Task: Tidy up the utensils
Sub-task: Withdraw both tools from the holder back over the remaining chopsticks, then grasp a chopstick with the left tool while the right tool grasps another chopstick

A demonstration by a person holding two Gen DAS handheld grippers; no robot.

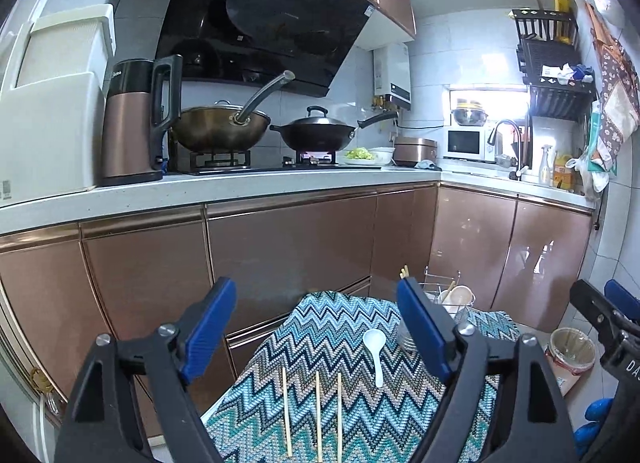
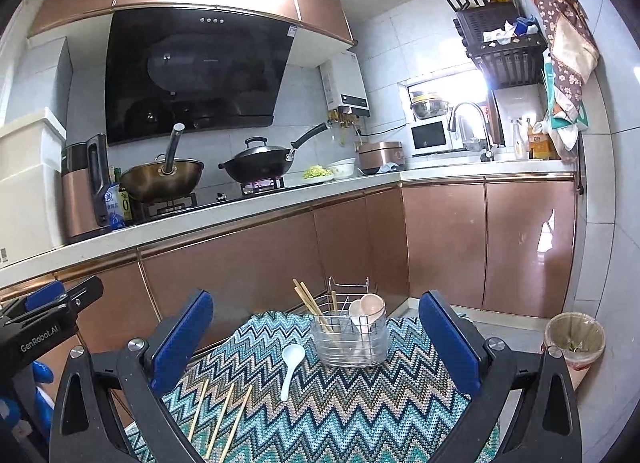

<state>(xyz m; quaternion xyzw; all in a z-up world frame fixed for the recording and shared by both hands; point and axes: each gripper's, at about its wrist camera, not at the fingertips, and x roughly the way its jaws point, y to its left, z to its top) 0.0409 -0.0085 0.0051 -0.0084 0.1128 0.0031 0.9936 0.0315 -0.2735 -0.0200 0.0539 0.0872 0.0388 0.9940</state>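
A white spoon (image 1: 375,351) (image 2: 290,369) lies on the zigzag cloth (image 1: 360,423) (image 2: 340,415). Three wooden chopsticks (image 1: 318,411) (image 2: 222,419) lie side by side nearer me. A wire utensil holder (image 2: 352,337) (image 1: 450,299) stands at the cloth's far edge, holding chopsticks and two spoons. My left gripper (image 1: 320,327) is open and empty above the cloth. My right gripper (image 2: 316,339) is open and empty, facing the holder and spoon. Each gripper shows at the edge of the other's view.
Brown kitchen cabinets (image 2: 260,259) stand close behind the cloth-covered table. The counter holds a kettle (image 1: 128,123), two woks (image 1: 220,127) on a stove, a rice cooker and a microwave. A lined bin (image 2: 574,337) sits on the floor at the right.
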